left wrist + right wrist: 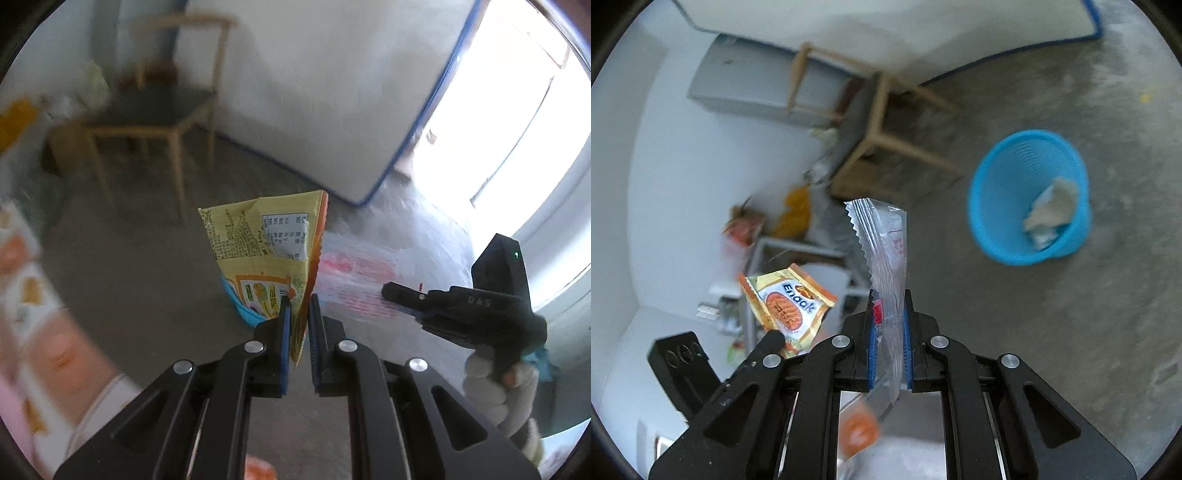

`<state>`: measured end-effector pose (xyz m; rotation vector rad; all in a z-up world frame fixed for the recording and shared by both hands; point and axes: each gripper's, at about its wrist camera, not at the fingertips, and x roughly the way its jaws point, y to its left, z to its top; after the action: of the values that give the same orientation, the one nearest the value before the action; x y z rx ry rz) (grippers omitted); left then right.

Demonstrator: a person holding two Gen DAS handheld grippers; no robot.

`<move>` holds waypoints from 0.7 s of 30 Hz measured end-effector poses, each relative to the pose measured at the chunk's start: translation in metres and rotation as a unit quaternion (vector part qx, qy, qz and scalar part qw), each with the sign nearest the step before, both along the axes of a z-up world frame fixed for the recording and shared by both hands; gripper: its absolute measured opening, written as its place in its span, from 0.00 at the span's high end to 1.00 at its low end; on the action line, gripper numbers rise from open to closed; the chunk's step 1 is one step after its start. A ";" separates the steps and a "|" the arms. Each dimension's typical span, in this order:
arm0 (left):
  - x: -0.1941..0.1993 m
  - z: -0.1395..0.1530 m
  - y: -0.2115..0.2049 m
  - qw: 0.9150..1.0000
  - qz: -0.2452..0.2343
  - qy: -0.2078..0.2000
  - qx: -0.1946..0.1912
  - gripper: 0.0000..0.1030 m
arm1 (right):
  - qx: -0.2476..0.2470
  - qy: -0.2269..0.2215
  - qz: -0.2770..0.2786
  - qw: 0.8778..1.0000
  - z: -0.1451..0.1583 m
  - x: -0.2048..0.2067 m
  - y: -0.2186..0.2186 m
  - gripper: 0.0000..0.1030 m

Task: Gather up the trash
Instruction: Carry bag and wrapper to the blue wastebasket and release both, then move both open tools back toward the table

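Left hand-held gripper [298, 301] clamped on yellow snack wrapper [267, 254], right hand-held gripper [889, 295] on clear plastic wrapper [884, 251].

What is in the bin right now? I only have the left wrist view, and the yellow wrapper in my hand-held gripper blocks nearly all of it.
Observer: The blue bin stands upright on the floor with a crumpled pale wad inside.
Operator: What is my right hand-held gripper carrying?
Observer: The right hand-held gripper is shut on a clear plastic bag with a zigzag edge and red print.
Operator: Does the yellow wrapper's front show anything?
Observer: Yes, the yellow wrapper, clamped in the left hand-held gripper, reads "Enaak" over an orange oval.
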<state>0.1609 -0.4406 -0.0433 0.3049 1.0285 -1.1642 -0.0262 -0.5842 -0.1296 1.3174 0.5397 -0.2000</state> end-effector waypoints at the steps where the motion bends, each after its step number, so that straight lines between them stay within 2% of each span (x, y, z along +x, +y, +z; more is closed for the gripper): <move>1: 0.005 -0.009 -0.013 1.000 -0.006 0.014 0.007 0.91 | 0.004 0.012 -0.010 1.000 -0.010 0.002 -0.007 0.90; 4: 0.019 -0.039 -0.056 0.998 -0.017 0.053 0.030 0.91 | 0.021 0.036 -0.029 0.999 -0.034 0.013 -0.023 0.90; 8: 0.024 -0.066 -0.104 0.996 -0.031 0.067 0.044 0.88 | 0.033 0.062 -0.052 0.996 -0.064 0.036 -0.048 0.86; 9: 0.027 -0.076 -0.118 0.995 -0.035 0.078 0.045 0.85 | 0.034 0.067 -0.065 0.995 -0.071 0.041 -0.054 0.79; 10: 0.031 -0.085 -0.127 0.995 -0.031 0.084 0.053 0.80 | 0.033 0.073 -0.076 0.994 -0.077 0.042 -0.057 0.62; 12: 0.037 -0.099 -0.139 0.995 -0.008 0.081 0.060 0.57 | 0.033 0.086 -0.103 0.990 -0.099 0.049 -0.073 0.45; 14: 0.041 -0.108 -0.141 0.995 0.020 0.070 0.061 0.51 | 0.044 0.115 -0.116 0.986 -0.121 0.050 -0.083 0.45; 17: 0.047 -0.115 -0.134 0.992 0.039 0.098 0.075 0.50 | 0.064 0.147 -0.136 0.978 -0.145 0.042 -0.086 0.45; 19: 0.051 -0.110 -0.127 0.990 0.041 0.119 0.067 0.50 | 0.054 0.152 -0.142 0.977 -0.144 0.034 -0.084 0.45; 21: 0.052 -0.097 -0.118 0.990 0.042 0.122 0.055 0.50 | 0.036 0.156 -0.140 0.977 -0.136 0.026 -0.082 0.45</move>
<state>0.2127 -0.5582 -0.1403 0.2052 1.3112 -1.0878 0.0000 -0.6662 -0.2660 1.4407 0.6275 -0.6327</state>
